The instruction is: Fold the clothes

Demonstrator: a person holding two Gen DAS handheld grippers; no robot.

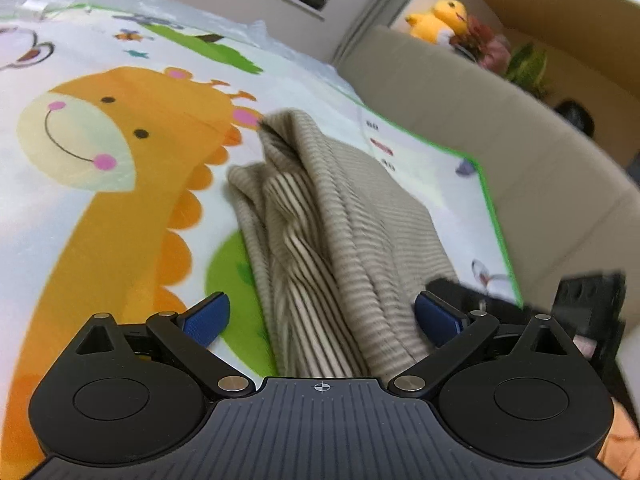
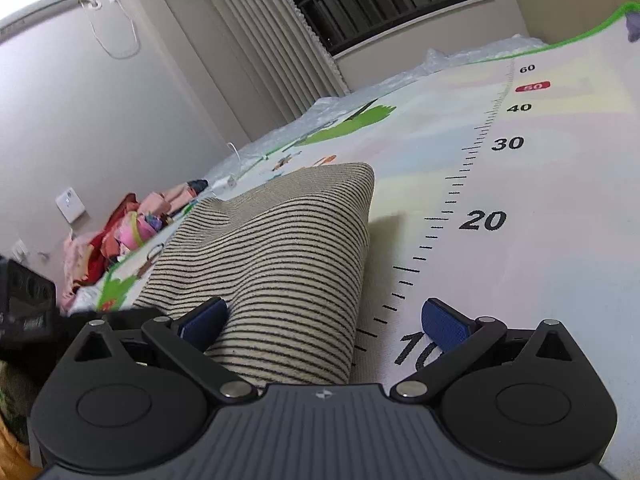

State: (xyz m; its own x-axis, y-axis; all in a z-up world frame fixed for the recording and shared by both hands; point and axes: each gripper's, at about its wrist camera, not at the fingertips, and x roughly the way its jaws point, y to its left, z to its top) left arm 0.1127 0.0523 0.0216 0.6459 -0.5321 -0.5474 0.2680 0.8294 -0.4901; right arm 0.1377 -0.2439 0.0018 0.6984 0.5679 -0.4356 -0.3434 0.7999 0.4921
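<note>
A beige garment with thin dark stripes (image 1: 328, 220) lies bunched on a children's play mat (image 1: 120, 208) printed with an orange giraffe (image 1: 120, 152), near the mat's green-bordered edge that carries a printed height ruler (image 2: 480, 184). In the left wrist view the cloth runs in a rumpled ridge from the camera toward the giraffe's ear, its folds heaped on one another with a striped inner layer showing between plainer outer ones.

The left gripper (image 1: 322, 318) has its blue-padded fingers (image 1: 206, 318) wide apart, one on each side of the near end of the garment; the cloth passes between them without being pinched. The right gripper (image 2: 324, 322) likewise stands spread: its left pad (image 2: 204, 320) touches the side of the striped fabric, while the other pad (image 2: 444, 326) sits over the bare mat by the number 10 of the ruler.

Past the mat's ruler edge rises a beige sofa back (image 1: 460, 120), and beyond it a shelf holds a yellow plush duck (image 1: 440, 20) beside some flowers (image 1: 488, 44). In the right wrist view a heap of pink and red clothes (image 2: 120, 236) lies off the mat's far corner by the wall, crinkled clear plastic sheeting (image 2: 360, 92) shows beyond the mat's far edge, and vertical blinds (image 2: 260, 36) hang beside a dark window (image 2: 384, 0).
</note>
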